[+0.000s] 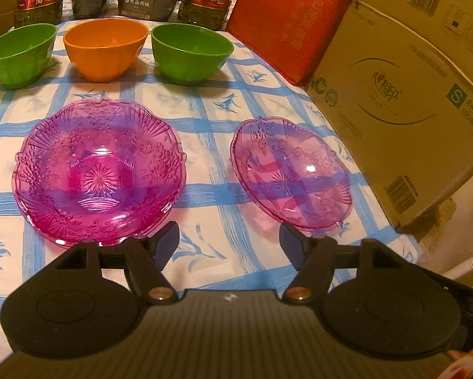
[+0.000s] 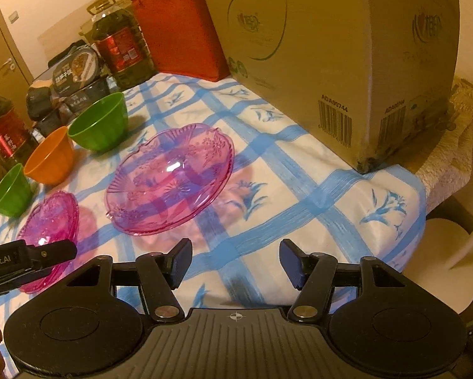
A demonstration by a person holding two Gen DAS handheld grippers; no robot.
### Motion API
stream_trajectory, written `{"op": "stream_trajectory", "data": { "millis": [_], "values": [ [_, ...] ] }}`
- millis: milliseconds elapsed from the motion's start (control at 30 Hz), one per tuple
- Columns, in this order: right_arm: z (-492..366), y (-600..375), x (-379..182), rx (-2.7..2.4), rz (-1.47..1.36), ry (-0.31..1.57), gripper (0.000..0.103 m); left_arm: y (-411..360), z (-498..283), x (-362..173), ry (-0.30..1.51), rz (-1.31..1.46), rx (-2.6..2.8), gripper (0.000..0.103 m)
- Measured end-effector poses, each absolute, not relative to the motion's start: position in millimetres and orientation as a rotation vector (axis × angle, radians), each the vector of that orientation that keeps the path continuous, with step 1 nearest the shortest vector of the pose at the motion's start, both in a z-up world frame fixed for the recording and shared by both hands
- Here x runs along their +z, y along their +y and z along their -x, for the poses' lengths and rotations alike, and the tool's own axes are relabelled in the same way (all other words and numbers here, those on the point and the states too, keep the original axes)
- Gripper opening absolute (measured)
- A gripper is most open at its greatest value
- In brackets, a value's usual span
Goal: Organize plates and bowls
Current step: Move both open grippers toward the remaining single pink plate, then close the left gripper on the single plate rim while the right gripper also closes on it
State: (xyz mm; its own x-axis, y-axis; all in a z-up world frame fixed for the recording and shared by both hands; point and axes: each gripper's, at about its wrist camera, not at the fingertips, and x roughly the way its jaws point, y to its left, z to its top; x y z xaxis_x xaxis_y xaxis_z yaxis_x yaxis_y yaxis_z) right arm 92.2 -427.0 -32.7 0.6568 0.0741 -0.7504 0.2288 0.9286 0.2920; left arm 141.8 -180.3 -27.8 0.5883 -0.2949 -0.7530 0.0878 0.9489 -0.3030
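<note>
Both grippers stand partly open and hold nothing: the left gripper [image 1: 228,240] sits at lower centre of its view, with one fingertip [image 1: 168,237] just short of the near rim of the pink plate stack [image 1: 97,170] at centre left, and the right gripper [image 2: 234,260] hangs at lower centre of its view over bare tablecloth [image 2: 315,208]. The single pink plate [image 2: 170,178] lies flat at centre of the right view, apart from the stack, which appears there at lower left. Three bowls stand in a row across the upper left of the left view: a green bowl [image 1: 20,55], an orange bowl [image 1: 105,52] and a second green bowl [image 1: 190,52]. The step in hand is judged to be picking up the single plate for stacking. Approach its near rim low, one finger under the scalloped edge and one above, and close firmly, since the glossy plate may slip; avoid the cardboard box [image 2: 346,53] at upper right
</note>
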Motion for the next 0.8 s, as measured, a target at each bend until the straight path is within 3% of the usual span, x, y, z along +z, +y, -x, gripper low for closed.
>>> {"op": "stream_trajectory", "data": {
  "millis": [800],
  "values": [
    [-149.3, -445.2, -42.2, -0.057, -0.374, 0.851, 0.061, -214.5, -188.0, -55.4, 0.952, 0.275, -0.221, 0.056]
  ]
}}
